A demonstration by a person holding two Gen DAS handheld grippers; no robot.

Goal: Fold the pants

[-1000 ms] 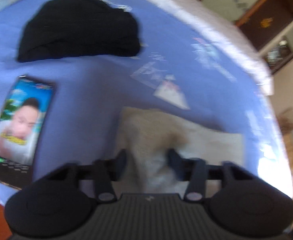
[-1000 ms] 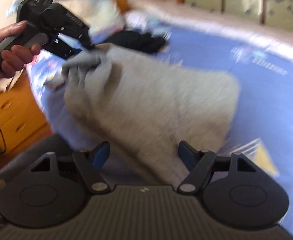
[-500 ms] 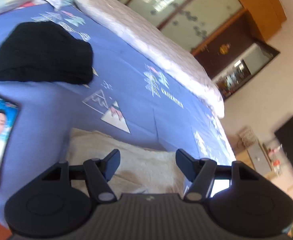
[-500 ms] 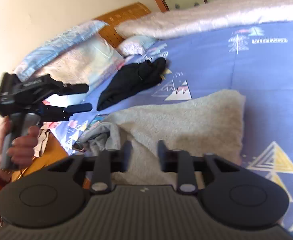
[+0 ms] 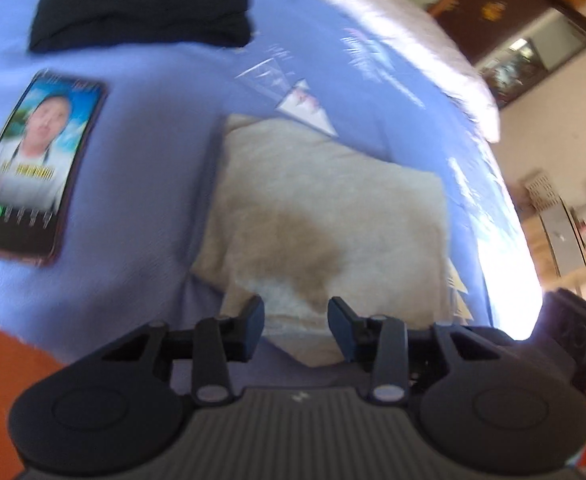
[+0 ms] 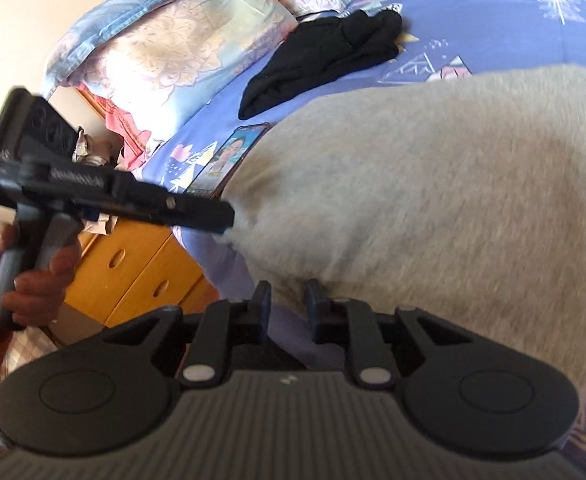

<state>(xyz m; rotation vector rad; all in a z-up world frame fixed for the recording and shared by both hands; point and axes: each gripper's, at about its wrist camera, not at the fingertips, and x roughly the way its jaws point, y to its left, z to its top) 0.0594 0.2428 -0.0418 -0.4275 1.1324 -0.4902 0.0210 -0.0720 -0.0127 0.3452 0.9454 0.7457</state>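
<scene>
The grey fleece pants [image 5: 325, 216] lie folded in a flat rectangle on the blue bed sheet [image 5: 153, 128]; they fill the right of the right wrist view [image 6: 433, 184]. My left gripper [image 5: 296, 320] is open at the pants' near edge, its jaws either side of the cloth's hem. It also shows in the right wrist view [image 6: 225, 216], its tip touching the pants' left corner. My right gripper [image 6: 287, 300] has its jaws close together at the pants' near edge, with a narrow gap; whether cloth is pinched is unclear.
A phone [image 5: 33, 164] with a lit screen lies on the sheet left of the pants. A black garment [image 5: 141, 4] lies farther back. Pillows [image 6: 165, 52] sit at the bed head. A wooden drawer unit [image 6: 141, 268] stands beside the bed.
My left gripper has come back down to the pants' near left edge and its jaws have narrowed. My right gripper has moved closer over the pants' near edge. The pants lie flatter.
</scene>
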